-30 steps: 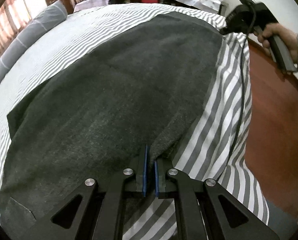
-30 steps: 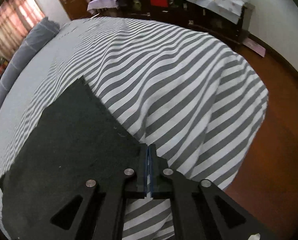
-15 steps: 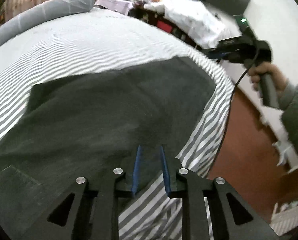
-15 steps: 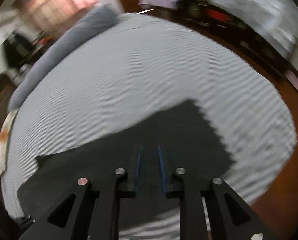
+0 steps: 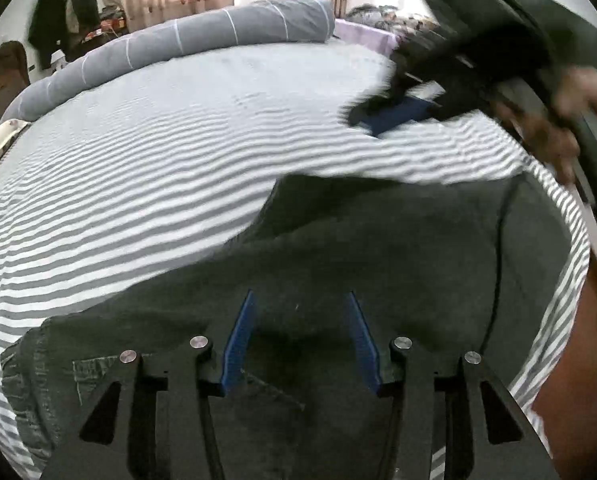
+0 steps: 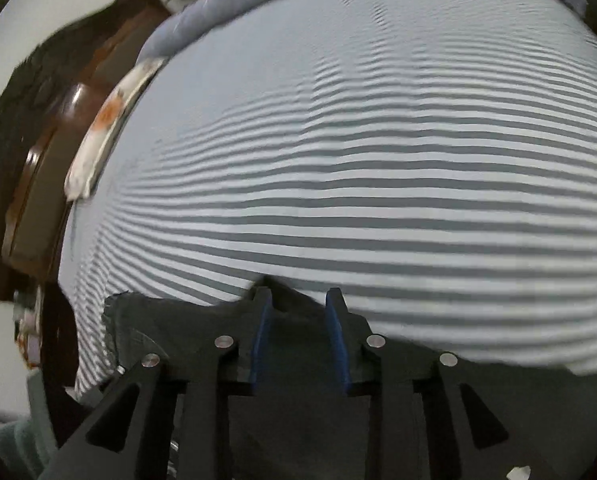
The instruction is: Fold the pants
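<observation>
Both grippers let go the hem, jaws just opening | left gripper (image 5: pixel 300 336) and right gripper (image 6: pixel 298 334) gape empty above pants (image 5: pixel 378 248) on striped bed (image 5: pixel 158 168) | fold laid; next, regrip for another fold.

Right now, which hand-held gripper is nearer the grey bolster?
The right hand-held gripper hangs at the pants' far edge, toward the bolster; the left hand-held gripper over their near part. Both jaws have just been opening, nothing gripped.
</observation>
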The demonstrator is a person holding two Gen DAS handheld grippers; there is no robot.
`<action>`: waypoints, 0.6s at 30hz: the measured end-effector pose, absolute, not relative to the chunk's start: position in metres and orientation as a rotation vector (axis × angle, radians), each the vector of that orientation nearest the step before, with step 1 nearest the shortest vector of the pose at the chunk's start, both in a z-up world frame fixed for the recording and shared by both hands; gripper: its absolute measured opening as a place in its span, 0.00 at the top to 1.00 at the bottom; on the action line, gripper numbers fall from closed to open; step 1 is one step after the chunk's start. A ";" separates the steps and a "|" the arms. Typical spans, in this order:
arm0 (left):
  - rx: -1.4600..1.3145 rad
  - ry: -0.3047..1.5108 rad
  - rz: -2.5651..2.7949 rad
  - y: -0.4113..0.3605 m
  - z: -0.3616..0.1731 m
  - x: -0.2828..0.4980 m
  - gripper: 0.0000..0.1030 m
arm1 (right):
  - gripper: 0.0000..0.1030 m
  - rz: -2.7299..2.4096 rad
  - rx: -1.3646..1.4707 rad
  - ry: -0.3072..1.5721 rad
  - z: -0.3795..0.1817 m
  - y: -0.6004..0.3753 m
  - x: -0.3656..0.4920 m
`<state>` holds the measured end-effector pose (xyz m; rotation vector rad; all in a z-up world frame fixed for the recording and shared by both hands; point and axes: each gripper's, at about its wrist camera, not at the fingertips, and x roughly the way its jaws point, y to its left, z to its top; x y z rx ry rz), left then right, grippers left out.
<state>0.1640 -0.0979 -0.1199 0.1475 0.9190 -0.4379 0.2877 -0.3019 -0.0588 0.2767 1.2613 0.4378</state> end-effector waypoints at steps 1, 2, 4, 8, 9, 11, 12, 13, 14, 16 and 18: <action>0.151 0.932 -0.432 -0.095 -0.124 0.165 0.53 | 0.71 0.452 0.266 1.283 -0.064 -0.290 0.294; 0.151 0.953 -0.427 -0.093 -0.130 0.163 0.53 | 0.70 0.468 0.257 1.312 -0.071 -0.277 0.298; 0.155 0.999 -0.424 -0.092 -0.144 0.161 0.53 | 0.70 0.490 0.244 1.364 -0.084 -0.267 0.306; 0.170 0.993 -0.427 -0.087 -0.152 0.152 0.53 | 0.70 0.514 0.195 1.432 -0.103 -0.249 0.305; 0.164 0.998 -0.426 -0.086 -0.153 0.151 0.53 | 0.70 0.524 0.191 1.448 -0.108 -0.245 0.302; 0.155 0.996 -0.427 -0.082 -0.153 0.147 0.53 | 0.90 0.527 0.161 1.432 -0.110 -0.240 0.296; 0.153 0.995 -0.430 -0.082 -0.153 0.144 0.53 | 0.94 0.532 0.150 1.401 -0.107 -0.237 0.295; 0.152 0.993 -0.434 -0.081 -0.153 0.142 0.53 | 0.94 0.536 0.164 1.376 -0.103 -0.236 0.295; 0.153 0.992 -0.435 -0.080 -0.153 0.141 0.53 | 0.94 0.530 0.169 1.345 -0.098 -0.237 0.297; 0.138 0.991 -0.436 -0.073 -0.151 0.136 0.53 | 0.94 0.522 0.142 1.287 -0.088 -0.238 0.298; 0.120 0.999 -0.433 -0.071 -0.156 0.137 0.53 | 0.95 0.507 0.146 1.298 -0.095 -0.238 0.301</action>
